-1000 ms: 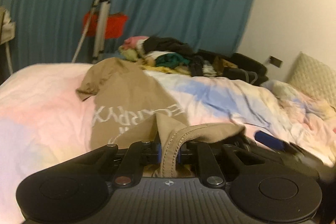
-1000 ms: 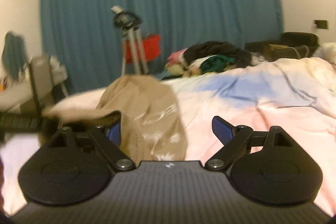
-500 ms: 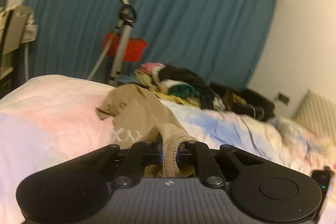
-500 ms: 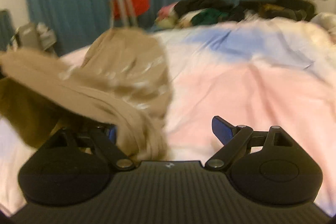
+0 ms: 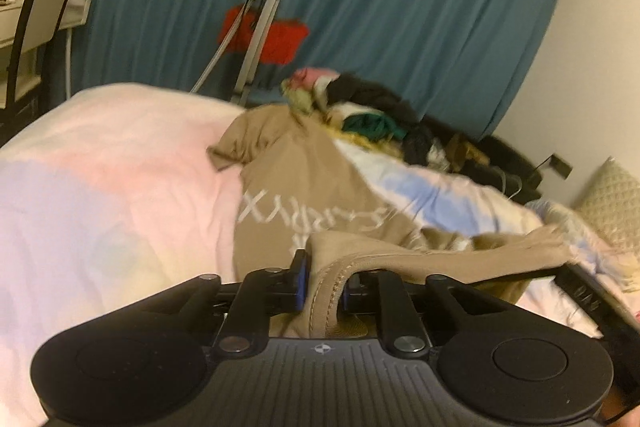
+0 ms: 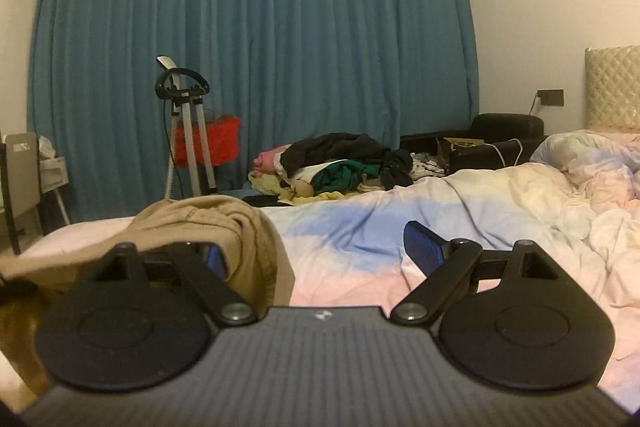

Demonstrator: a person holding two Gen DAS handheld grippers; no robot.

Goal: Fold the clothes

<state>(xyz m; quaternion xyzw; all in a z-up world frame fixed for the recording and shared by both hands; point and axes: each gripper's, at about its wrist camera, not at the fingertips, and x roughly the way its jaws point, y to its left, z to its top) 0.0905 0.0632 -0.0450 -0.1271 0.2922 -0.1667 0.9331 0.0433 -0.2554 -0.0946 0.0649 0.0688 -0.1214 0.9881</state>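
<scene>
The left gripper (image 5: 322, 289) has its jaws set narrow around the ribbed collar of a tan T-shirt (image 5: 320, 195); they have just been opening a little, and the collar band is between the blue pads, so the hold looks loosening rather than firm. Ahead of those jaws the shirt runs away across the pastel duvet (image 5: 100, 195), white lettering up, one sleeve bunched at the far end, and a fold of the tan cloth trails off to the right of the jaws. The right gripper (image 6: 312, 253) stands with its jaws wide and nothing pressed between them: the shirt is heaped against and beyond its left finger, and the right finger (image 6: 424, 247) is over bare duvet. To do this fold well, I judge the left hand should settle the collar onto the cloth before it lets go fully, so the neckline lands flat and square to the lettering. The right jaws would do best to close on the loose hem or shoulder just beside their left finger, taking one layer edge and not a clump. The unsorted pile of clothes (image 6: 344, 163) lies well beyond both jaws, by the blue curtain (image 6: 256, 39)
</scene>
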